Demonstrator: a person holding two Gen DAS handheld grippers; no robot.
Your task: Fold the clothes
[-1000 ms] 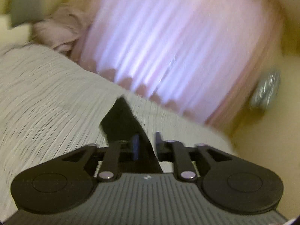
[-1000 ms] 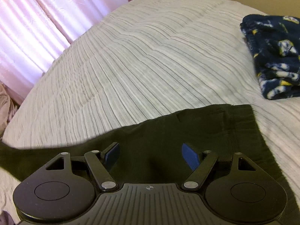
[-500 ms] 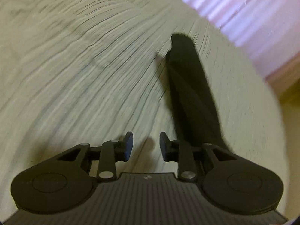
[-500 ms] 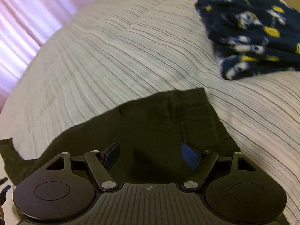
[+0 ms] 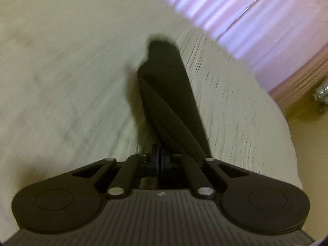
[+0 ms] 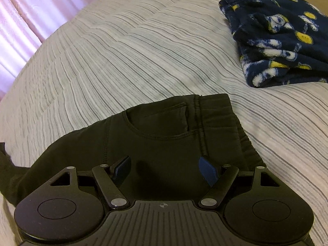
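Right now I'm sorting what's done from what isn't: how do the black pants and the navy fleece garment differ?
The black pants are plain and lie spread out in one layer; the navy fleece garment is patterned in yellow and white, fluffy, and already folded into a stack. The pants lie under the open right hand-held gripper; the fleece sits apart. Both rest on the striped bedspread.

Your left view is smeared by motion blur: the bedspread point(image 5: 71, 82) loses its stripes. The right view is sharp. Daylight glows pink through the curtain point(image 6: 24, 20), nearly blown out. The black trousers point(image 6: 164, 133) show little detail beyond seams. Fisheye bending curves both views' edges, with dark corners.
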